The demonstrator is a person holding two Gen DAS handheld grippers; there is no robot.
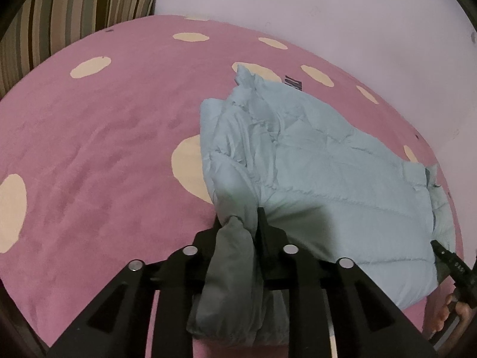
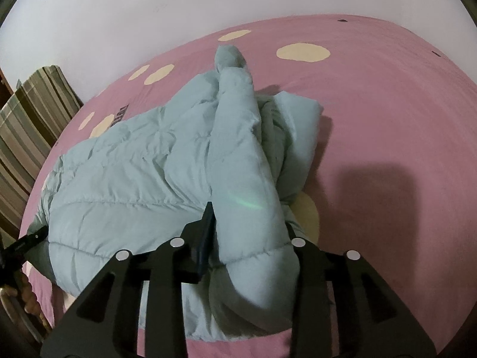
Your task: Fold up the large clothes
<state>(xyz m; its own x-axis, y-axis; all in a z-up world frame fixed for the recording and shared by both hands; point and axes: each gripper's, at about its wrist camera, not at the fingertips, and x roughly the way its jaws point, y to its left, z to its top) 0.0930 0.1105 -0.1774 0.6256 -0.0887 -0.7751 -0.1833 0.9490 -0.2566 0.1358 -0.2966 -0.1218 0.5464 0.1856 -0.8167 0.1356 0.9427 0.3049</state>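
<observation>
Jacket (image 1: 328,164): pale blue-green, quilted and puffy; lay partly folded and rumpled on the bed, toward the wall side, one sleeve doubled over the body.
Bed (image 1: 104,149): covered by a pink sheet with cream dots; carried the whole jacket.
Left gripper (image 1: 238,223): angled down at the near edge of the jacket; a bunched fold of fabric sat between the black fingers (image 1: 262,223), jaws narrowly apart; whether the pads still pressed the cloth could not be told.
Right gripper (image 2: 250,223): angled down at the opposite near corner; a thick padded sleeve filled the gap between its fingers (image 2: 208,220), jaws partly spread; grip or mere contact could not be told.
Sleeve (image 2: 238,137): ran from the right gripper up across the jacket body, cuff end pointing toward the wall.
Wall (image 1: 328,15): plain white, just behind the bed.
Striped fabric (image 1: 74,15): green, brown and cream stripes, upright beside the bed.
Hand (image 1: 453,310): seen at the lower right edge of the left view, around the right gripper's handle.
</observation>
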